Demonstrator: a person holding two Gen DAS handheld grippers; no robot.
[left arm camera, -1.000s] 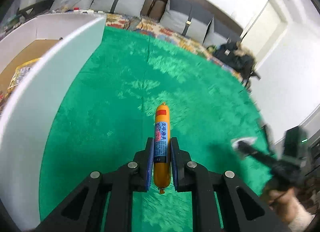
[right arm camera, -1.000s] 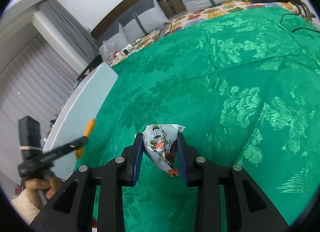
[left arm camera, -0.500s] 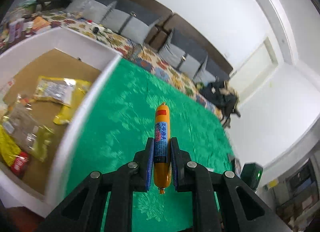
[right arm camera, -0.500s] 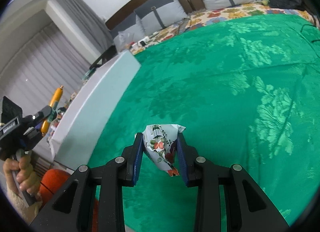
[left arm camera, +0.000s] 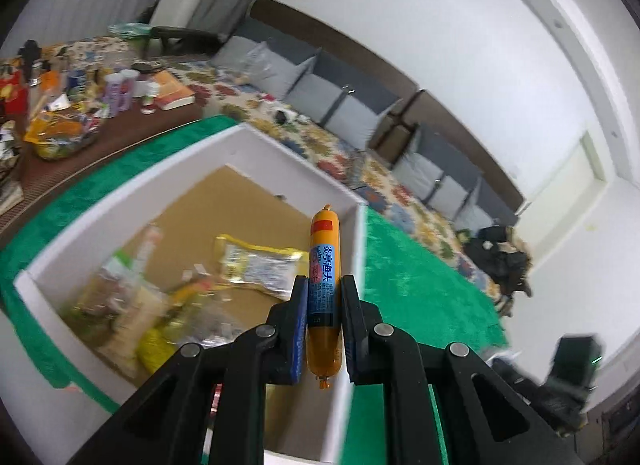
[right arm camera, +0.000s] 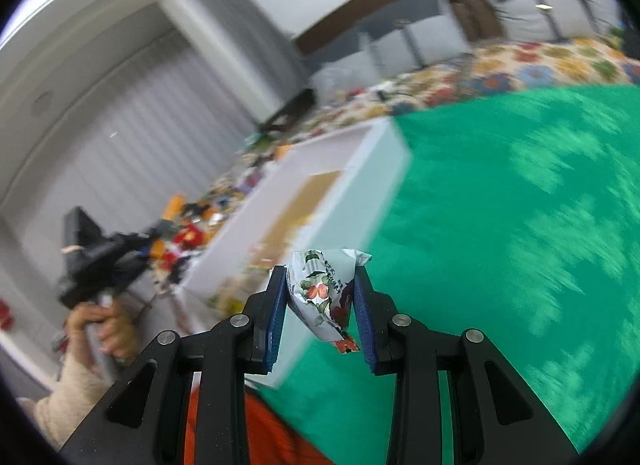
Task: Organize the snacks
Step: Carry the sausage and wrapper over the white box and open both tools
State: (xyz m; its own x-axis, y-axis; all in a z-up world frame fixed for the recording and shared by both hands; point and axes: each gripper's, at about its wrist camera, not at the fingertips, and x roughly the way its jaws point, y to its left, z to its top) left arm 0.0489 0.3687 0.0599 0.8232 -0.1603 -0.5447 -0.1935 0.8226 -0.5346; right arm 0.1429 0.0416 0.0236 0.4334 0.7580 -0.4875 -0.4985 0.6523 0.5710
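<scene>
Left gripper (left arm camera: 324,305) clamped on cylindrical orange sausage stick (left arm camera: 323,293), glossy film, blue label; held upright above white rigid-walled box (left arm camera: 280,161) with cardboard floor and crinkled packets. Right gripper (right arm camera: 320,305) pinching crumpled white floral-print snack pouch (right arm camera: 322,293), held over green patterned cloth surface (right arm camera: 500,225), beside box corner.

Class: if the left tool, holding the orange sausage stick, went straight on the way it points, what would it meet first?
Probably the far white wall of the open white box, just past the orange sausage stick held in the left tool; depth is uncertain.
</scene>
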